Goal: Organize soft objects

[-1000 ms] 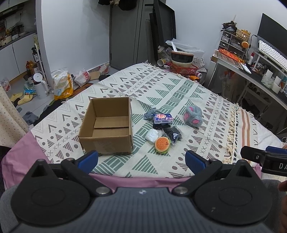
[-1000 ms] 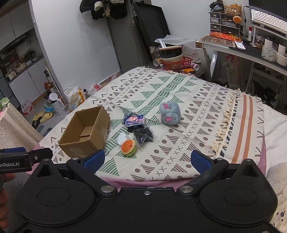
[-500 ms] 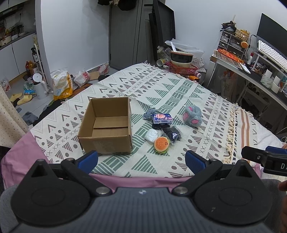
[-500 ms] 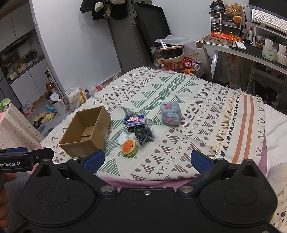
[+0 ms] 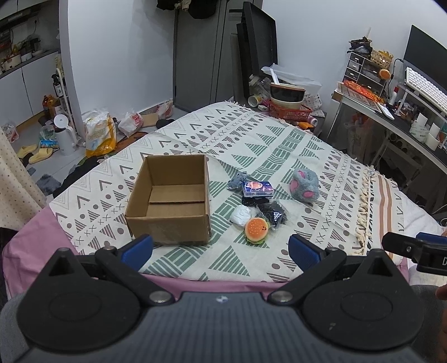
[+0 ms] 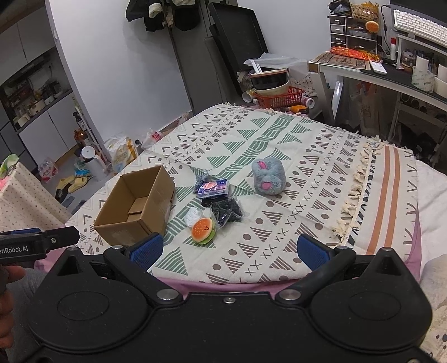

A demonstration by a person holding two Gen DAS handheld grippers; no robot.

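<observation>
An open, empty cardboard box (image 5: pixel 170 199) (image 6: pixel 137 203) sits on the patterned blanket (image 5: pixel 279 145) (image 6: pixel 279 139). To its right lie a burger squishy (image 5: pixel 256 230) (image 6: pixel 203 230), a white soft lump (image 5: pixel 241 215) (image 6: pixel 192 215), a black packet (image 5: pixel 272 213) (image 6: pixel 226 210), a blue tissue pack (image 5: pixel 257 188) (image 6: pixel 213 187) and a grey plush (image 5: pixel 304 185) (image 6: pixel 268 178). My left gripper (image 5: pixel 220 251) hovers open at the bed's near edge, in front of the box and the burger squishy. The right gripper (image 6: pixel 229 250) is open too, short of the squishy.
The blanket's tasselled edge (image 6: pixel 354 192) runs along the right, with a striped cover beyond. A desk with a keyboard (image 6: pixel 416 22) stands at the right, a red basket with bowls (image 6: pixel 279 95) behind the bed. Bags, slippers and bottles litter the floor (image 5: pixel 69 139) at left.
Both grippers have drifted slightly forward toward the pile; the objects sit a touch closer in view. Nothing on the bed has moved.
</observation>
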